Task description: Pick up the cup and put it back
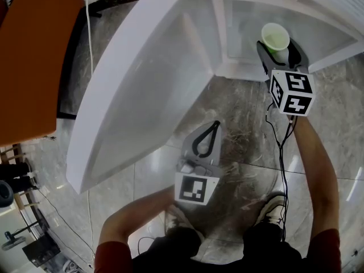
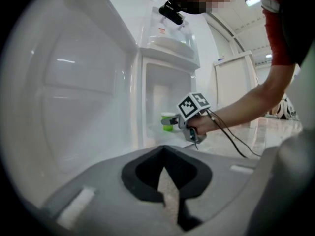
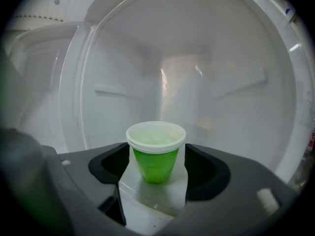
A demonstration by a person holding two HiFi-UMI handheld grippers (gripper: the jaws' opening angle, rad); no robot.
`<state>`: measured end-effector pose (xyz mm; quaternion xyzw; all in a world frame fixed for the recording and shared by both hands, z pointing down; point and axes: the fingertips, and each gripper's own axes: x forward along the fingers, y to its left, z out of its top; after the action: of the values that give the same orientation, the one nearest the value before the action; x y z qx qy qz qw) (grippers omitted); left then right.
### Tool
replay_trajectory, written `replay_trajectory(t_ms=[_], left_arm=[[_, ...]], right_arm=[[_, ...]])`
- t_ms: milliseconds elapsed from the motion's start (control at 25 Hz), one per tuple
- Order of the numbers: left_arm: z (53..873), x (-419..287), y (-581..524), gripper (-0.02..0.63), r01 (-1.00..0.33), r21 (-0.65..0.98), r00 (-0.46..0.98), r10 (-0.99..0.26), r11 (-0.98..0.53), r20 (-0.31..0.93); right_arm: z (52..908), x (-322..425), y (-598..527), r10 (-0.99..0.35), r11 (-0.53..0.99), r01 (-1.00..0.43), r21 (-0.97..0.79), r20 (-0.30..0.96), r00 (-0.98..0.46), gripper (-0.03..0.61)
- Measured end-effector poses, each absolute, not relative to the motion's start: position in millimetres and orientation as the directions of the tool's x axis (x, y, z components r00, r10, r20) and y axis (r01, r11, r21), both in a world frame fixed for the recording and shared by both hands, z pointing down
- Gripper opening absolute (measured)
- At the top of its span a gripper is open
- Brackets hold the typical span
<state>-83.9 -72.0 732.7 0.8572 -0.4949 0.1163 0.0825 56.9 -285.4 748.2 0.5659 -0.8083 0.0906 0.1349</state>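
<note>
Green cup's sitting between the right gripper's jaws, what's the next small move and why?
Probably draw the right gripper straight back, level. The green cup stands upright on the white ledge with the jaws apart and a gap on each side, so it looks set down. A straight pull should clear it without tipping it.

A grey marbled floor [image 1: 239,124] with pale glossy tiles spreads below. A white fridge stands at twelve o'clock, its open door [image 1: 131,90] swung toward nine. An orange panel [image 1: 34,56] sits at ten o'clock. A ceiling light [image 2: 254,0] glows overhead.
</note>
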Motion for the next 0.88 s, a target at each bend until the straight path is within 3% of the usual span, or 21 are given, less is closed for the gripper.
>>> replay_trajectory(t_ms=[880], left_arm=[[729, -86, -74, 0.0, -0.874, 0.035, 0.474, -0.836, -0.484, 0.276]], right_arm=[[759, 60, -184, -0.857, 0.353, -0.933, -0.072, 0.375, -0.353, 0.336]])
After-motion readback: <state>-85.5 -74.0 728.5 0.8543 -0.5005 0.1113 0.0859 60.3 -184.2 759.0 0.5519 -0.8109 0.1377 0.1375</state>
